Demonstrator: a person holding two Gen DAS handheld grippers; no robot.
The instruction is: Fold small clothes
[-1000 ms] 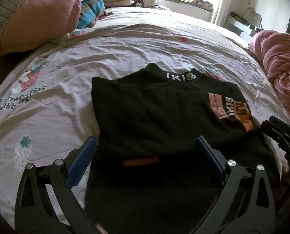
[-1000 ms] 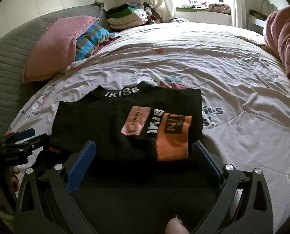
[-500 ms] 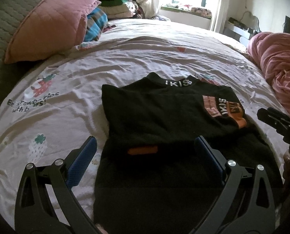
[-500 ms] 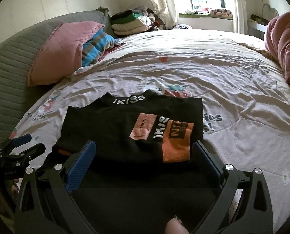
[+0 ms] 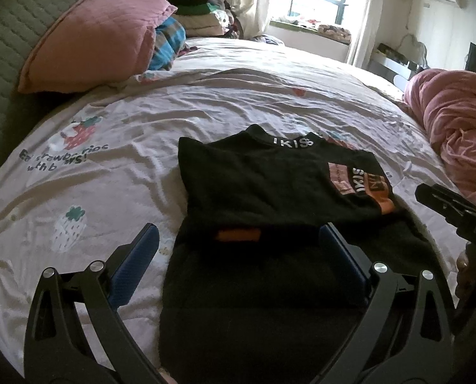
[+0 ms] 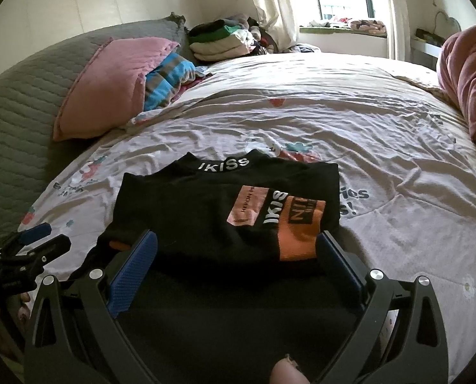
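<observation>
Risks, biggest first. The bed with the wrinkled white strawberry-print sheet is soft and creased, so a folded layer could drag the sheet with it or land crooked. The black knit top with orange and pink patches and a white-lettered collar is partly folded: the sleeves look turned in over the body and the near hem half lies flat toward the cameras. If only one near corner gets pinched, the next fold would likely skew, and a turned-in sleeve could slip back out. The fabric is dark on dark, so the near edge is hard to find and a tool could catch two layers or miss.

The top lies on the near middle of the bed, collar at the far end.

Left tool: fingers spread wide, holding nothing, hovering over the top's near left part. Right tool: fingers spread wide, empty, over the near right part by the orange patch.

Counts:
- one bed
- one rumpled pink blanket, right
- one pink quilted pillow, far left
- one blue and grey striped cloth bundle beside the pillow
- one stack of folded clothes, far
- one black top
- two tools
</observation>
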